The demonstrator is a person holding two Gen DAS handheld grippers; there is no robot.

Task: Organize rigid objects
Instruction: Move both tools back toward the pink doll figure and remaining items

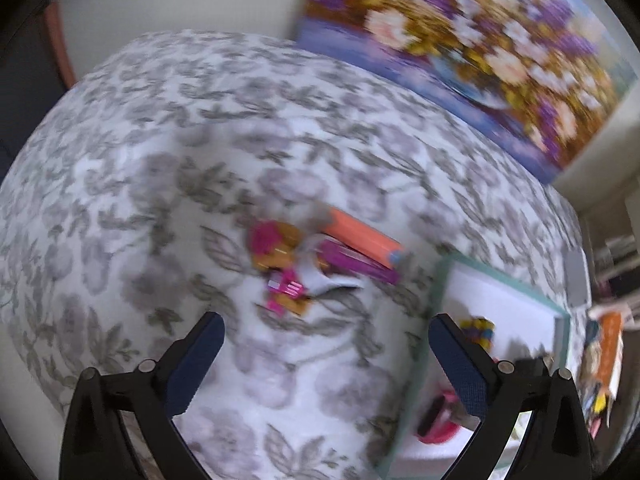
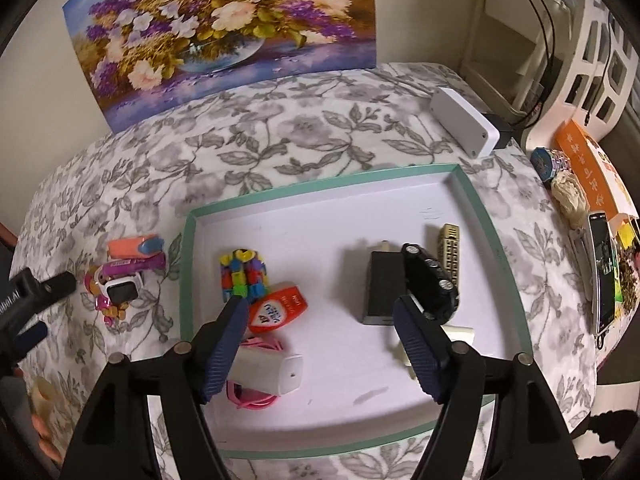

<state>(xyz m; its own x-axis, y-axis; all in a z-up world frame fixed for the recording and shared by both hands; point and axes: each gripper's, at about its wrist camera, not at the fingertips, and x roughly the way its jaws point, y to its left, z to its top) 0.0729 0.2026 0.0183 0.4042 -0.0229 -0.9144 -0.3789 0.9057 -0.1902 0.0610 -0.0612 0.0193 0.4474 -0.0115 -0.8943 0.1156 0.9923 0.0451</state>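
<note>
Four small things remain outside the shallow white tray with the teal rim (image 2: 472, 200), bunched on the grey-flowered cloth of the tabletop (image 2: 280, 136) just left of the tray's left wall: an orange eraser-like block (image 2: 128, 246) touching a magenta tube (image 2: 128, 267), a child's watch with a white body and dark face (image 2: 120, 289), and a pink and orange charm (image 2: 105, 308) partly under it. The left tongs (image 1: 326, 326) hang released above this cluster, jaws spread wide with nothing between them, the cluster lying ahead of the tips in a blurred wrist view. My judgement is that the step in hand is fetching one of these leftovers; the next move calls for lowering over a single piece, probably the watch or the block, and closing without dragging its neighbours, which lie touching. Inside the tray sit a multicoloured block toy (image 2: 242, 274), a red-orange flat bottle (image 2: 278, 309), a white box (image 2: 272, 372) over a pink cord (image 2: 256, 400), a black adapter (image 2: 382, 292), a black beaded bracelet (image 2: 430, 284) and a gold tower model (image 2: 450, 252). The right tongs (image 2: 320, 308) hover released over the tray's middle, holding nothing. The tray's raised left wall stands in the way of any slide across. Further right lie a white rectangular device (image 2: 464, 126) and a phone (image 2: 604, 268), well apart.
</note>
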